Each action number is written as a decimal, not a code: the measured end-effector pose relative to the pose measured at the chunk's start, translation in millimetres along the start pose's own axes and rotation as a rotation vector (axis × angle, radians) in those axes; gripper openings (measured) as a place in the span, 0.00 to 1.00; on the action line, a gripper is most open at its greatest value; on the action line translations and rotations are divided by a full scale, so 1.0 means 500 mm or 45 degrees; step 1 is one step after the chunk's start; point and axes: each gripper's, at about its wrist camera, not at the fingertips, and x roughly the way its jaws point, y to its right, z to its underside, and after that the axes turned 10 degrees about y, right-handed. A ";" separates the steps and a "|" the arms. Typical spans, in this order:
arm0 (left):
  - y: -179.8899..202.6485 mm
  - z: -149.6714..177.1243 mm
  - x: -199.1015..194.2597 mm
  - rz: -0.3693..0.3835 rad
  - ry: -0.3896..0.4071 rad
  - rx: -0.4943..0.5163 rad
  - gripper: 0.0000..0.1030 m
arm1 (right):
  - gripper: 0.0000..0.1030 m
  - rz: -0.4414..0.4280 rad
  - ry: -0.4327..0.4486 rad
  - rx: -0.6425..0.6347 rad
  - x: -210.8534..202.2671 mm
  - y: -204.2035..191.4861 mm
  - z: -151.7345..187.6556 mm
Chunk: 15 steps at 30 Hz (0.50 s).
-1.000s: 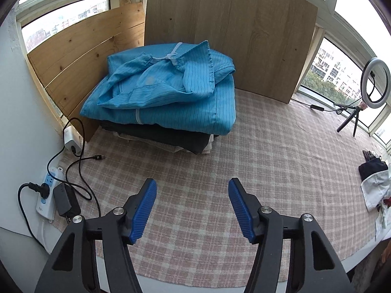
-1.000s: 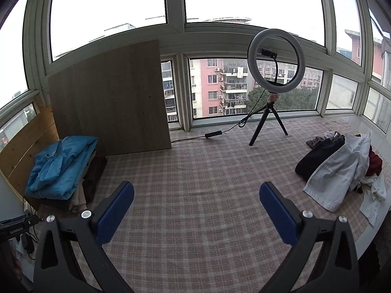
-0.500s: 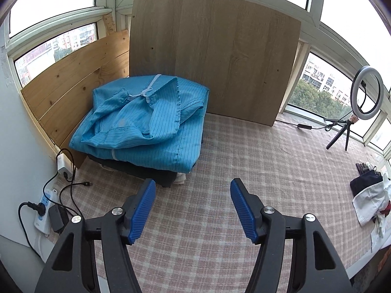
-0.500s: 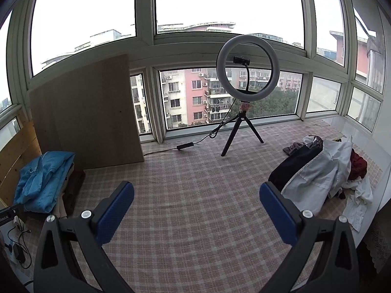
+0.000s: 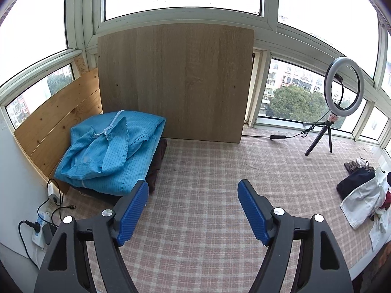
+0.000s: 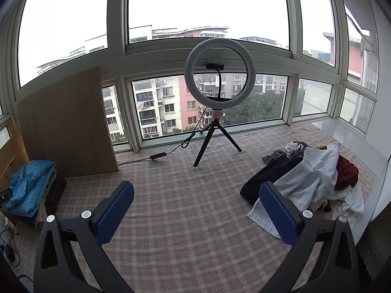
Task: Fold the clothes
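Note:
A folded blue striped garment (image 5: 110, 153) tops a stack of folded clothes at the far left, also seen in the right wrist view (image 6: 29, 183). A heap of unfolded clothes (image 6: 310, 180), white, dark navy and dark red, lies at the right; it also shows in the left wrist view (image 5: 364, 193). My left gripper (image 5: 193, 210) is open and empty above the checked cloth, just right of the blue stack. My right gripper (image 6: 195, 210) is open and empty, with its right finger in front of the heap's near edge.
A checked cloth (image 5: 207, 171) covers the surface. A wooden board (image 5: 176, 80) leans on the windows behind the stack. A ring light on a tripod (image 6: 218, 97) stands at the back, its cable on the cloth. A power strip with cables (image 5: 39, 227) lies at the left edge.
Both grippers have swung right and tilted up. The blue stack has slid to the left in both views and the unfolded heap has come closer in the right wrist view. Both stay open.

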 end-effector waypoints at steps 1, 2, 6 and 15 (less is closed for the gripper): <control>0.009 -0.002 0.000 -0.001 0.004 0.001 0.74 | 1.00 0.006 -0.006 0.010 0.007 0.013 0.001; 0.017 -0.003 0.001 0.000 0.008 0.002 0.74 | 1.00 0.012 -0.014 0.020 0.013 0.026 0.003; 0.042 0.001 0.013 0.042 -0.003 -0.018 0.74 | 1.00 0.022 -0.055 0.013 0.039 0.069 0.020; 0.076 -0.006 0.056 0.006 -0.010 -0.036 0.73 | 1.00 0.178 -0.048 0.082 0.076 0.247 0.078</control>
